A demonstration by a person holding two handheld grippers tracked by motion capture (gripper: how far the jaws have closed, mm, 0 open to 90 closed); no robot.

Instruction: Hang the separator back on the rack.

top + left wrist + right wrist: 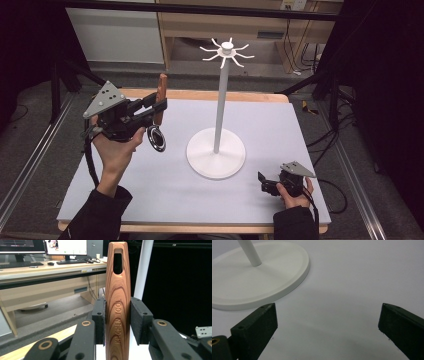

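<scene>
Wood grain fills my near view: the wooden handle of a kitchen tool stands upright between the pads of my left hand-held gripper, which is clamped on it about halfway up, the hanging slot at its top end free. From above I see the tool raised off the desk at the left, its dark round metal head hanging below the jaws.

Working down from the biggest thing: the desk gives me room. The white stand sits mid-desk on a broad round base, with a ring of thin hooks at the top. I judge the job is to hang the tool there by its slot.

Risks as I see them: the stand is tall and slim, so a sideways push on a hook could rock or tip it. The slot is narrow and the hooks thin, so a tilted approach may miss or jam. Smooth wood could slip through the pads, the heavier head pulling it down.

My right hand-held gripper rests low by the base, jaws apart and empty; it could steady the base.
</scene>
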